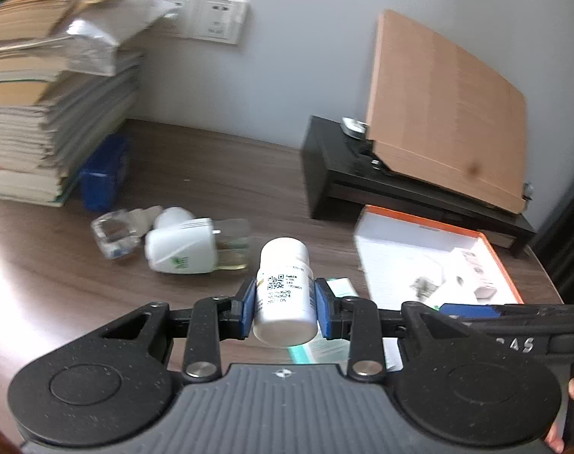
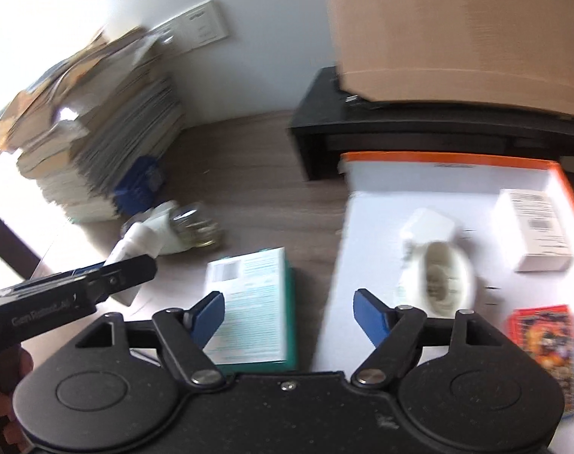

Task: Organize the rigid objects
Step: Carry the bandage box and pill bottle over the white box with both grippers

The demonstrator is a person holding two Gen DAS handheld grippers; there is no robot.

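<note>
My left gripper (image 1: 285,300) is shut on a white pill bottle (image 1: 285,295) and holds it above the brown table. The bottle also shows in the right wrist view (image 2: 139,242), at the left gripper's tip. My right gripper (image 2: 288,308) is open and empty, over the gap between a teal-edged box (image 2: 249,302) and the orange-rimmed white tray (image 2: 362,196). In the tray lie a white box (image 2: 536,234), a white lumpy object (image 2: 438,268) and a red patterned pack (image 2: 544,336). A white plug-in device (image 1: 181,246) and a clear glass cube (image 1: 114,236) lie on the table.
A tall stack of books and papers (image 1: 41,113) stands at the left with a blue box (image 1: 101,178) beside it. A black riser (image 1: 362,181) carries a leaning cardboard sheet (image 1: 445,106) at the back right. Wall sockets (image 1: 215,19) are behind.
</note>
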